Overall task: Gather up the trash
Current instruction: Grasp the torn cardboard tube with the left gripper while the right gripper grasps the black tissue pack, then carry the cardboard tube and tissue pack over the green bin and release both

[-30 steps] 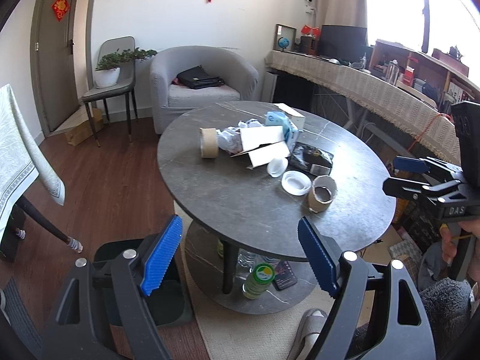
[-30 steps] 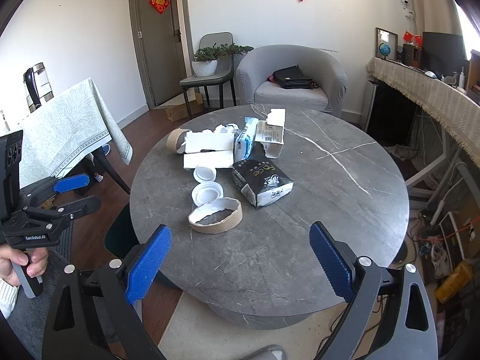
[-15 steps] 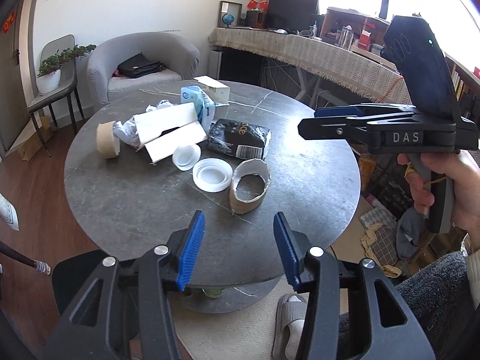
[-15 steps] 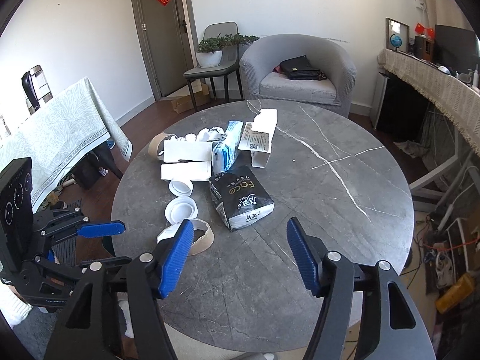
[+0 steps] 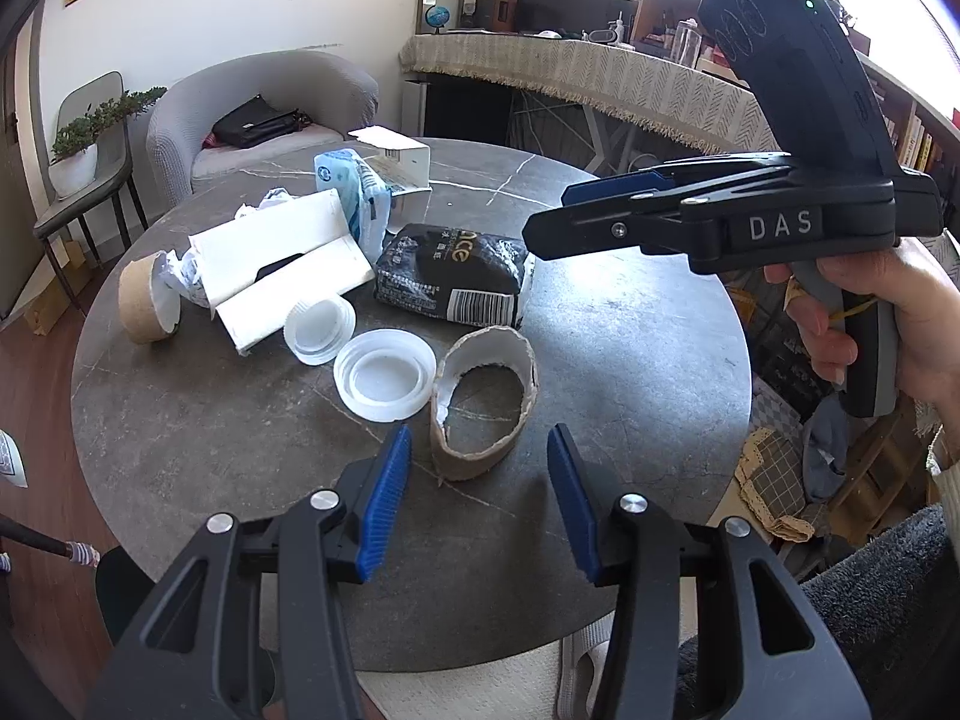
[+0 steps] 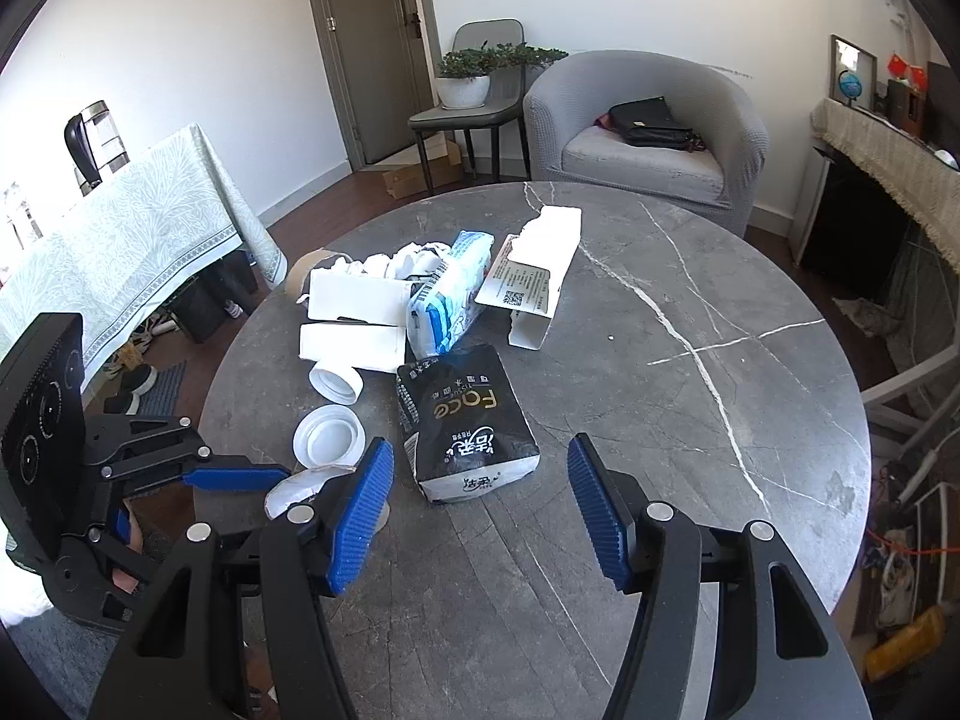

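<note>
A round desk [image 6: 690, 420] of grey, white-veined marble filled a room with a grey armchair [image 6: 648, 120], a door [image 6: 366, 48] and wood flooring. Trash lay clustered on it — a black tissue pack [image 6: 465, 426], white cartons [image 6: 354, 318], two ribbed plastic lids [image 5: 384, 381] and a squashed cardboard ring [image 5: 483, 408], half hidden in the right view. The left hand-held gripper [image 5: 477, 501] stood released just short of the ring; the right hand-held gripper [image 6: 480, 504], jaws apart, hovered near the pack, grasping nothing.
</note>
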Demonstrator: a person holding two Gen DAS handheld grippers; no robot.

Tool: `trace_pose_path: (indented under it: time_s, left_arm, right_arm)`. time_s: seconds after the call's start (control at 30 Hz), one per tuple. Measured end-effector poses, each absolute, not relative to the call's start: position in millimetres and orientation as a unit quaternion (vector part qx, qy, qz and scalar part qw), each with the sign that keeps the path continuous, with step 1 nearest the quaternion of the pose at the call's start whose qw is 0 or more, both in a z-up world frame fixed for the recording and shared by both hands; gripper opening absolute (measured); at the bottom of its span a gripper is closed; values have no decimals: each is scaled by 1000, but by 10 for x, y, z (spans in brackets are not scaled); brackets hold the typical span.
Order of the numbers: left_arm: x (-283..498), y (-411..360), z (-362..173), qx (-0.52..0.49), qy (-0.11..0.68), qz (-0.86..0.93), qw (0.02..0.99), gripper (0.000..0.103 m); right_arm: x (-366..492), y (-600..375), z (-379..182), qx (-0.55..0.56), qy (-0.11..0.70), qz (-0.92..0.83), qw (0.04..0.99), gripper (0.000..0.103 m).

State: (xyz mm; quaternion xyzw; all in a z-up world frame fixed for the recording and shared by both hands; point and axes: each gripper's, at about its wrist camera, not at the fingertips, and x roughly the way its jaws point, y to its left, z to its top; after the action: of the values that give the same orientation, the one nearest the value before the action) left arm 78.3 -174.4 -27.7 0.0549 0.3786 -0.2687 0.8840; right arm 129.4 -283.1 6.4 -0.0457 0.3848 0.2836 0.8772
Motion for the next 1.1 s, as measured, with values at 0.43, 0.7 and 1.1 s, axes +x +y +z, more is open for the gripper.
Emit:
trace_pose_path:
  time_s: [0.43, 0.7, 1.1]
  left_arm:
    - [1030, -1833, -261, 35, 377, -296, 877, 39]
    - [832, -1637, -127, 26, 354, -302, 884, 37]
    - [773, -1015, 56, -25, 326, -254, 910, 38]
  right_arm:
    - [1441, -2807, -1, -45, 384, 302, 871, 61]
    - [1443, -2660, -116, -71, 390, 305, 866, 62]
    - [1492, -2337, -202, -135, 384, 283, 869, 77]
